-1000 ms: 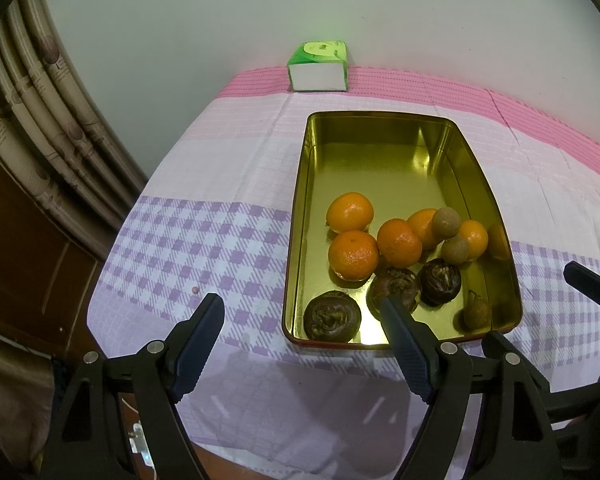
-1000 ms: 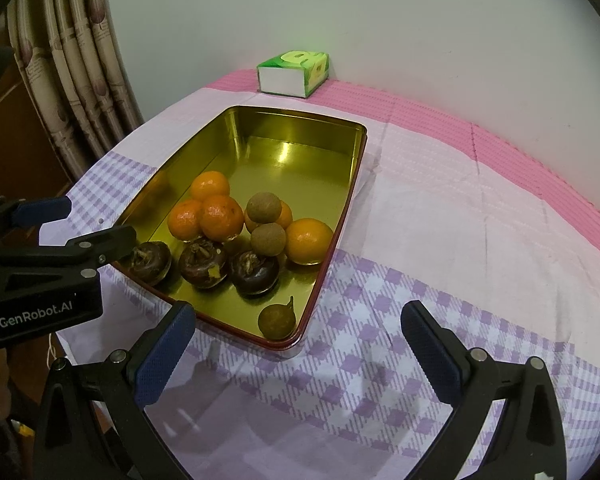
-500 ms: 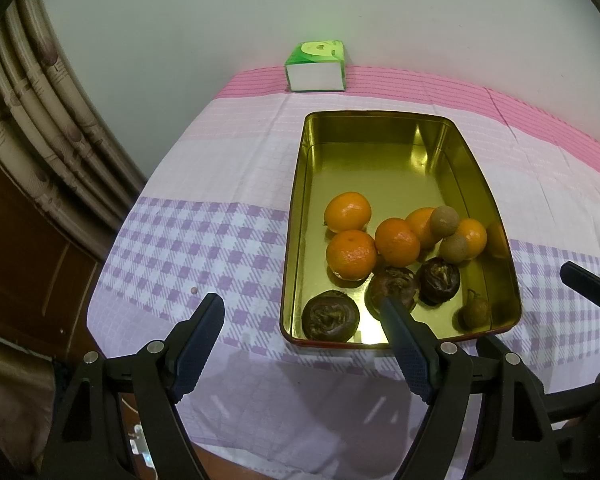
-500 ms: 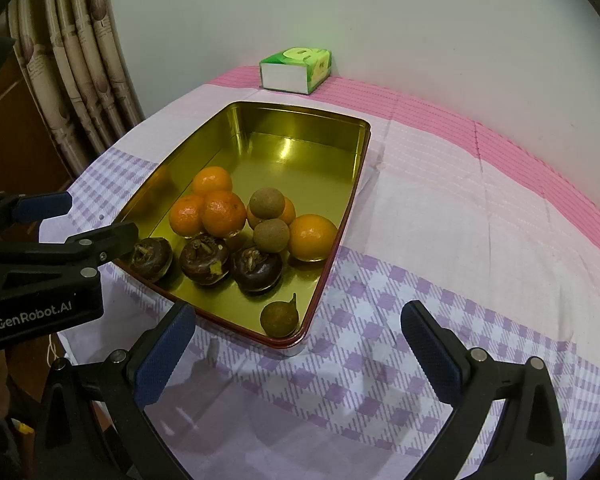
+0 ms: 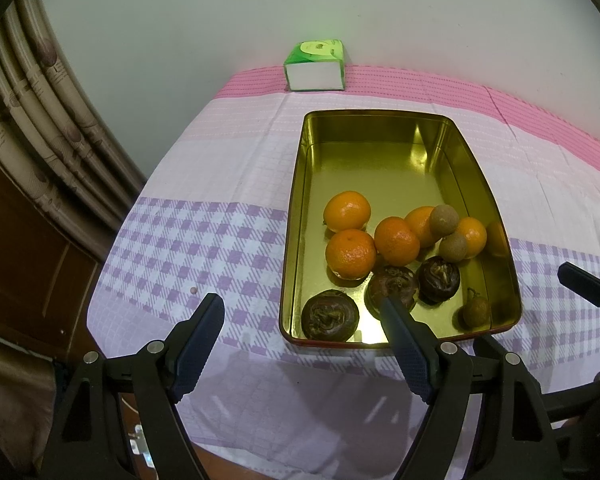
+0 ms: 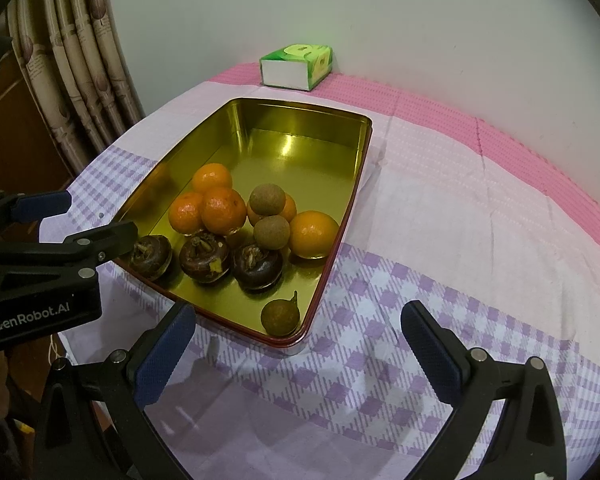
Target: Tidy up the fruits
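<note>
Fingers (image 5: pixel 206 312) of both grippers spread, empty, over gold tin (image 5: pixel 296 216) holding glossy oranges (image 5: pixel 350 252) and dark wrinkled fruits (image 5: pixel 330 320).

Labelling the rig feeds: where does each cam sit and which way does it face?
Left wrist: on the left claw, angled down at the gold tin from its near short end; own open fingers show, right claw at right edge.
Right wrist: on the right claw, angled down at the tin's near right corner; own open fingers show, left claw at left edge.
Shared: tin, oranges, tissue box, checked cloth.
</note>
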